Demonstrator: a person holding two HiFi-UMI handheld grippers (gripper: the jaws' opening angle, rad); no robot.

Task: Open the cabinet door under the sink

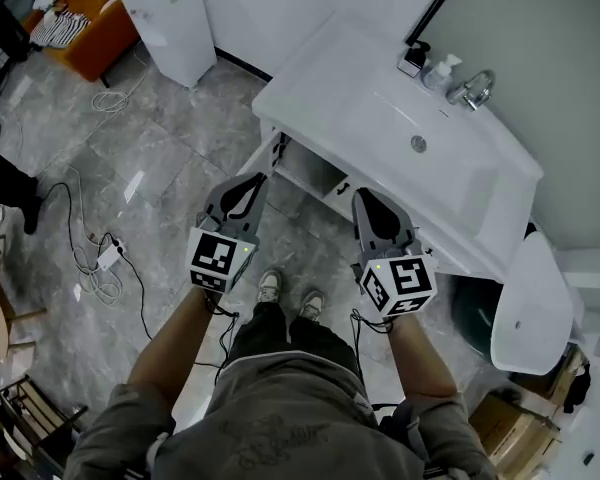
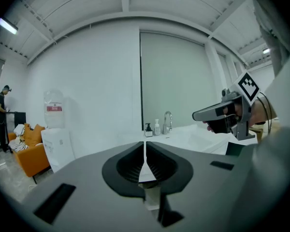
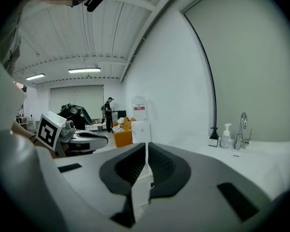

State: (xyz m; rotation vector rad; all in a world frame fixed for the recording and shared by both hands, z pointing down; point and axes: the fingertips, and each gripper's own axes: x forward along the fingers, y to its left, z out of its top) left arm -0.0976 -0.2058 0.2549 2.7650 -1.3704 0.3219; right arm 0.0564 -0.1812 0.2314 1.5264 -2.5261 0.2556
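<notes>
Right now my left claw [image 1: 256, 180] is pinched fully closed on nothing, its ribbed pads meeting in a thin seam. My right claw [image 1: 366, 198] beside it is closed and empty the same way. Both hang side by side, well apart, tips aimed toward the white rectangular sink vanity [image 1: 330, 78].

Ahead of and beneath the tips, under the counter edge, is the white cabinet door [image 1: 267, 160]. Just off the left claw's tip it looks already swung outward, with dark interior beside it, though I cannot tell how wide. A small black handle [image 1: 342, 186] sits just ahead of the right claw's tip.

To do this well I would part one claw's jaws, drop to a handle, close squarely on it, and pull along the hinge arc rather than straight back.

Room is good behind and left of the claws over the grey tiled floor [image 1: 180, 138]. A white cable tangle [image 1: 100, 263] lies far left, and the counter lip overhangs the handles.
</notes>
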